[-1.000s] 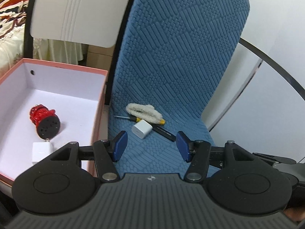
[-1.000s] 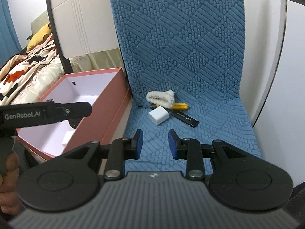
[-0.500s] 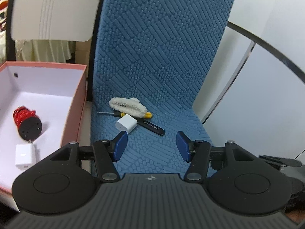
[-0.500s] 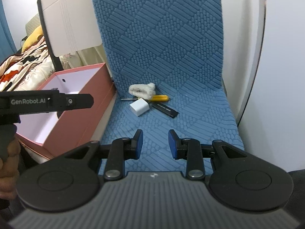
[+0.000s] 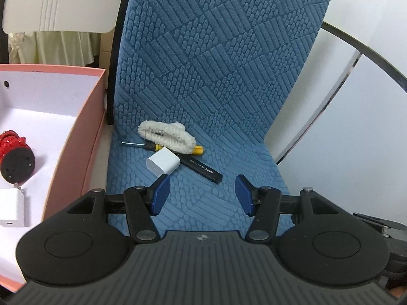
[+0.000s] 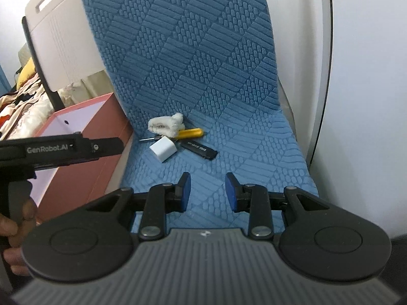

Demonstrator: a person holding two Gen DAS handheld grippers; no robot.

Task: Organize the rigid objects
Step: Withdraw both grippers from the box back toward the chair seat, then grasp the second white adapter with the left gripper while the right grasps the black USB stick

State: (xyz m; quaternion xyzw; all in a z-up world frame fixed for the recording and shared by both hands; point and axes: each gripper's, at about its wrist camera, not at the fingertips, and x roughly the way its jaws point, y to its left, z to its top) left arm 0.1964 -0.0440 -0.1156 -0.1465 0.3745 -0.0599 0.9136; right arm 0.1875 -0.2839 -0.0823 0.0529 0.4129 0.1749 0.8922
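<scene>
**Both claws nearing the pile on the blue seat**

Blue quilted fabric is covering the chair (image 5: pixel 229 81) that is filling the middle of both views, and a small heap of things is lying on its seat, just left of centre. A white charger cube (image 5: pixel 163 164) is sitting at the front of the heap, touching a black stick (image 5: pixel 203 169) to its right; behind them a yellow-handled screwdriver (image 5: pixel 157 147) is lying partly under a fluffy white cloth (image 5: pixel 166 137). At the left edge of the left wrist view a pink box (image 5: pixel 84 137) is standing beside the seat, already holding a red and black gadget (image 5: pixel 14 157) and a second white charger (image 5: pixel 10 208).

The left claw (image 5: pixel 201 194) is hanging released, jaws wide and empty, short of the cube. The right claw (image 6: pixel 208 192) is also empty, its jaws parted more narrowly.

Likely trouble: the rigid pieces are overlapping, so closing on the cube may be dragging the stick or screwdriver along, or catching the soft cloth, which does not belong with them. The smooth cube could also be squirting out of the pads, and two claws converging on one small heap may be colliding.
</scene>
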